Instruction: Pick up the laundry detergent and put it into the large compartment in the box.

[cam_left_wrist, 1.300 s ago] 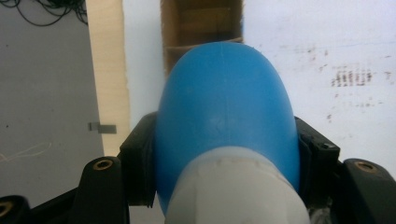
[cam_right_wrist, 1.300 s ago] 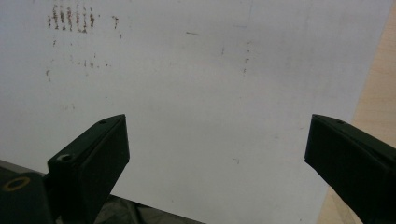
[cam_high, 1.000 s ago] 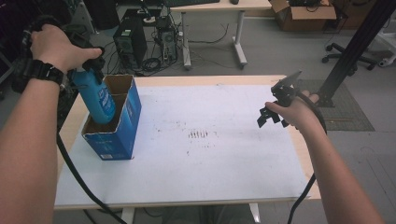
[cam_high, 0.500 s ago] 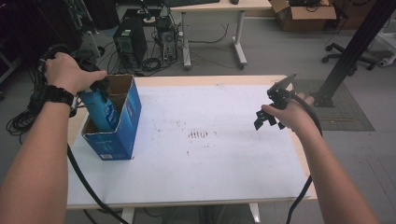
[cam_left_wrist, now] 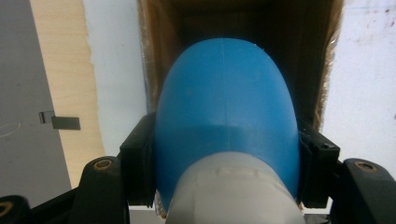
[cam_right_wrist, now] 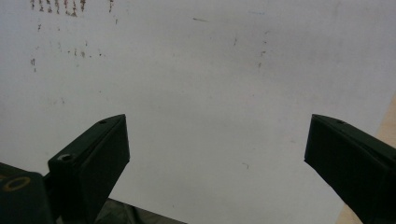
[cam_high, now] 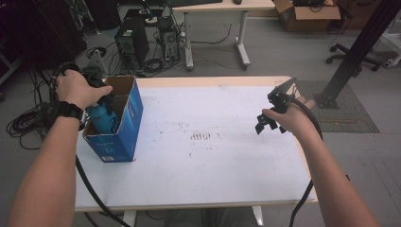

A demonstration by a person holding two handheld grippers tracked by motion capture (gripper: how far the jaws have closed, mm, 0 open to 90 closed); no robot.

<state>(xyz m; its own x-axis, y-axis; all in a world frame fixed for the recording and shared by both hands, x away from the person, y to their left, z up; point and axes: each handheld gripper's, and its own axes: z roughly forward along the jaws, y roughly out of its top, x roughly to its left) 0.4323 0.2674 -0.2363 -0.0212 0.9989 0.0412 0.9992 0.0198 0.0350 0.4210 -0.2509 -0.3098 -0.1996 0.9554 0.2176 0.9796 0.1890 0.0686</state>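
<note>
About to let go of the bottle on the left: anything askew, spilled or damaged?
No spill or damage. The blue bottle leans in the blue cardboard box, clamped by the left hand-held gripper. The white table carries brownish scuff marks mid-surface.

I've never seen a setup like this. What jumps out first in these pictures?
Most striking is the bright blue plastic bottle with a grey cap, clamped in the left gripper and partly down inside the open blue cardboard box at the left edge of the white table. At the right, the right gripper hangs with open, empty jaws over the bare tabletop.
</note>
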